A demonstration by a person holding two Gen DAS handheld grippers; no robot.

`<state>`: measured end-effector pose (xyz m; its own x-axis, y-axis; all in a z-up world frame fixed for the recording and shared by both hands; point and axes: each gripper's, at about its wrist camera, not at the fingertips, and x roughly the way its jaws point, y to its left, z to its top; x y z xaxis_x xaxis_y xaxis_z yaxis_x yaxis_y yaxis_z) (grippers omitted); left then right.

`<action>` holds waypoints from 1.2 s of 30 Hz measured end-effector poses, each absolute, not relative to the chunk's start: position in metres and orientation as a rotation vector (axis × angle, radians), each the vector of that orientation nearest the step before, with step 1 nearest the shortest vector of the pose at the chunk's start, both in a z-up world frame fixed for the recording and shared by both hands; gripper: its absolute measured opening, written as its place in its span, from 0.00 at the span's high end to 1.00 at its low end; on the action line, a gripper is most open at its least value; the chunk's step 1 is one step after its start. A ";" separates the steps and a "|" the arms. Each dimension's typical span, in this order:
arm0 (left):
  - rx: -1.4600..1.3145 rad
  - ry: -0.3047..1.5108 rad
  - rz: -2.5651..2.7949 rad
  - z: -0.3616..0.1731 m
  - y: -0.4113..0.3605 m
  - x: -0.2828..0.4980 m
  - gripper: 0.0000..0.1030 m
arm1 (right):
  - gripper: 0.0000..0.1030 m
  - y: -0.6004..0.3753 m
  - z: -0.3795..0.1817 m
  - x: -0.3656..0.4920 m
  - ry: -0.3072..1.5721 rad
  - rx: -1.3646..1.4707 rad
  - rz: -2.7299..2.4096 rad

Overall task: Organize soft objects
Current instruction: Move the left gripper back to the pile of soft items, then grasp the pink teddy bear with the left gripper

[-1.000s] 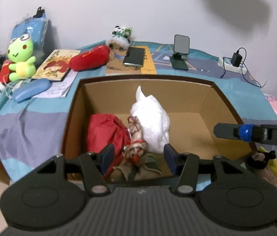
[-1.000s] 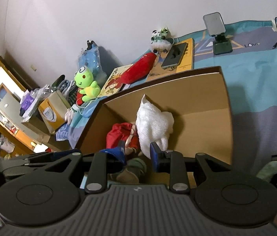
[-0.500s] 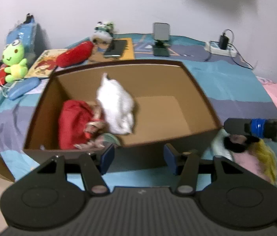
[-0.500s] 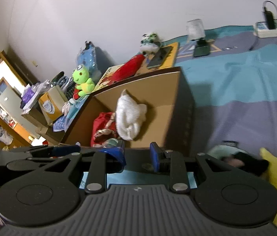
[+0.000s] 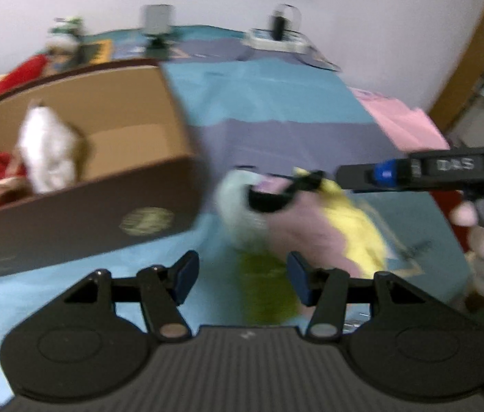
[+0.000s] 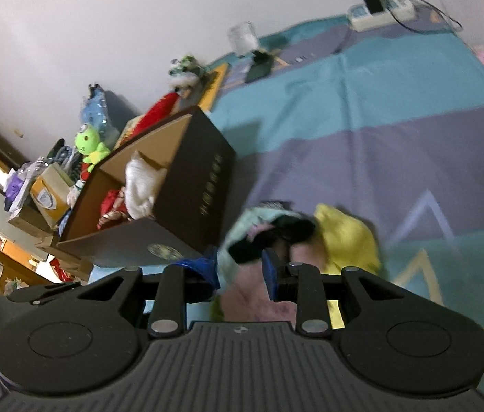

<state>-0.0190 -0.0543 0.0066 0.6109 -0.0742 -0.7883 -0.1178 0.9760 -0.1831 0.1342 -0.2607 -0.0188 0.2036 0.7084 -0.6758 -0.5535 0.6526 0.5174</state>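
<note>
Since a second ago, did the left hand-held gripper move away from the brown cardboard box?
Yes. The left hand-held gripper swung right: the brown cardboard box now sits off to its left, and the pastel soft toy pile lies ahead.

Each gripper is black plastic with a ribbed middle and two big round discs. The left gripper (image 5: 240,273) has dark blue pads and silver screws. The right gripper (image 6: 240,271) has bright blue pads, and its side shows a blue ring and white letters.

Open bedspread (image 6: 379,110) right of the cardboard box (image 6: 204,185) — soft-toy heap (image 6: 310,237) just beside it.
</note>
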 end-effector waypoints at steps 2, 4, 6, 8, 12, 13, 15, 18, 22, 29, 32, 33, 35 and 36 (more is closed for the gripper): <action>-0.242 0.927 -0.047 0.002 -0.067 -0.016 0.45 | 0.90 -0.269 -0.024 0.135 1.073 0.179 0.880; -0.243 0.941 -0.110 -0.003 -0.080 -0.012 0.45 | 0.89 -0.276 -0.031 0.136 1.109 0.189 0.882; -0.232 0.952 -0.150 -0.008 -0.093 -0.008 0.45 | 0.89 -0.282 -0.039 0.137 1.152 0.199 0.887; -0.234 0.973 -0.176 -0.015 -0.102 -0.002 0.45 | 0.89 -0.287 -0.045 0.136 1.175 0.209 0.887; -0.258 1.030 -0.210 -0.031 -0.113 0.011 0.45 | 0.89 -0.294 -0.059 0.140 1.250 0.274 0.887; -0.262 1.040 -0.211 -0.034 -0.115 0.014 0.45 | 0.89 -0.294 -0.062 0.141 1.269 0.291 0.886; -0.277 1.050 -0.217 -0.039 -0.116 0.022 0.45 | 0.88 -0.295 -0.069 0.143 1.299 0.321 0.884; -0.281 1.095 -0.209 -0.050 -0.118 0.031 0.45 | 0.85 -0.293 -0.077 0.143 1.338 0.327 0.885; -0.273 1.128 -0.208 -0.059 -0.123 0.036 0.47 | 0.85 -0.293 -0.083 0.144 1.368 0.357 0.877; -0.280 1.109 -0.224 -0.051 -0.120 0.033 0.52 | 0.88 -0.297 -0.073 0.143 1.376 0.375 0.932; -0.260 1.092 -0.245 -0.041 -0.119 0.032 0.53 | 0.88 -0.298 -0.059 0.142 1.355 0.372 0.949; -0.255 1.082 -0.256 -0.035 -0.119 0.031 0.53 | 0.88 -0.299 -0.054 0.142 1.349 0.377 0.955; -0.250 1.061 -0.285 -0.024 -0.117 0.029 0.53 | 0.88 -0.303 -0.041 0.142 1.336 0.389 0.966; -0.249 1.049 -0.301 -0.017 -0.116 0.028 0.53 | 0.88 -0.304 -0.035 0.141 1.330 0.393 0.969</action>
